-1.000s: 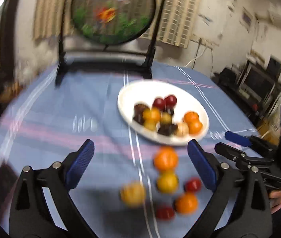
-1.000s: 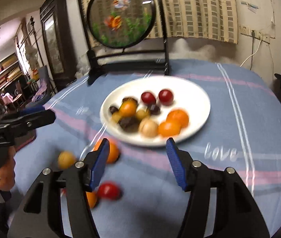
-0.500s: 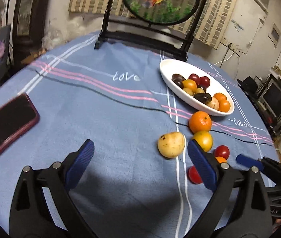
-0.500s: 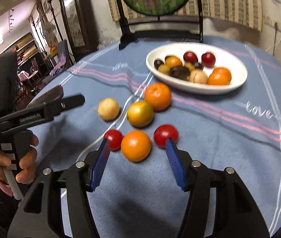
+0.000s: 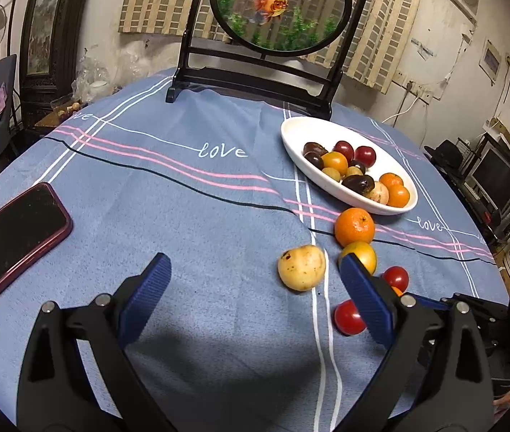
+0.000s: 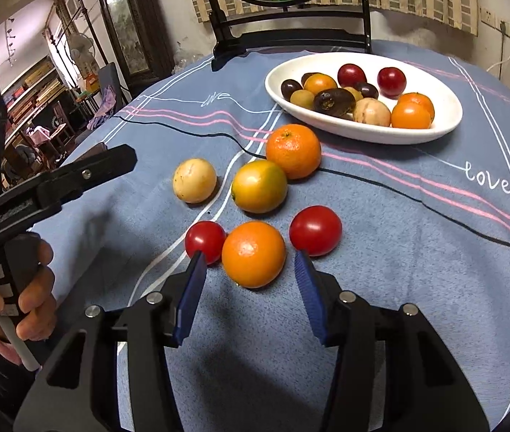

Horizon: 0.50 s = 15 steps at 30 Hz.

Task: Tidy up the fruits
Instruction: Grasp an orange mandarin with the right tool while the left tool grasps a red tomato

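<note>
Holding both tools released, we set the right gripper (image 6: 249,295) with the orange (image 6: 253,253) just ahead between its jaws. Our left gripper (image 5: 255,297) has the pale yellow fruit (image 5: 301,267) ahead, nearer its right-hand jaw. Beyond lies the white dish (image 6: 445,122).

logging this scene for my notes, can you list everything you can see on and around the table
white plate: 1, white, far right of cloth, heaped with fruit
oranges: 2, orange, loose on cloth
yellow-green citrus: 1, between the oranges
pale yellow fruit: 1, left of the citrus
red tomatoes: 2, flanking the near orange
phone: 1, dark red case, left edge
goldfish screen: 1, black stand, far end
tablecloth: 1, blue, striped
left gripper: open
right gripper: open
</note>
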Available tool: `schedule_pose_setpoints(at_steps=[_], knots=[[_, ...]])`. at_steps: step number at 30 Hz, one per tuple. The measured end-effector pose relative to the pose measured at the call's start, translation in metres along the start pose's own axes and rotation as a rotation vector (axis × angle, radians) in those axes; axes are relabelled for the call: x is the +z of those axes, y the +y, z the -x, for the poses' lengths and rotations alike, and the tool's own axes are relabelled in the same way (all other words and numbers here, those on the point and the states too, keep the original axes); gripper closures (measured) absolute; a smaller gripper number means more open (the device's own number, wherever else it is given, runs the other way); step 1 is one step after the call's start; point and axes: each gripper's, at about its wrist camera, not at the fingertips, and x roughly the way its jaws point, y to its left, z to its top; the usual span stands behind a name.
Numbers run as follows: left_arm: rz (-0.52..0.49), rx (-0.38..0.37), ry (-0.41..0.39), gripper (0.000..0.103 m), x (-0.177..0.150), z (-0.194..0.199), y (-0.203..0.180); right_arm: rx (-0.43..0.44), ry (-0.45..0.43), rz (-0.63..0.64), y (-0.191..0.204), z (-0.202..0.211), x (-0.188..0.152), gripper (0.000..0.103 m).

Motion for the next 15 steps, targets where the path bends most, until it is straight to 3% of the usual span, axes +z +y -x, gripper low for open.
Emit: schedule_pose_setpoints(at_steps=[6,9,15], knots=[[-0.005,-0.002,-0.014,0.006,0.000,0.003,-0.001,0.000,0.033,-0.025,-0.002,-0.012,0.003,0.063],[-0.001,0.000,-0.012,0.006,0.000,0.003,0.001,0.007,0.028,-0.030,-0.004,-0.011,0.004,0.065],[-0.037,-0.039,0.013,0.007,-0.002,0.000,-0.007,0.019,-0.091,-0.095,-0.019,0.022,0.007,0.065]])
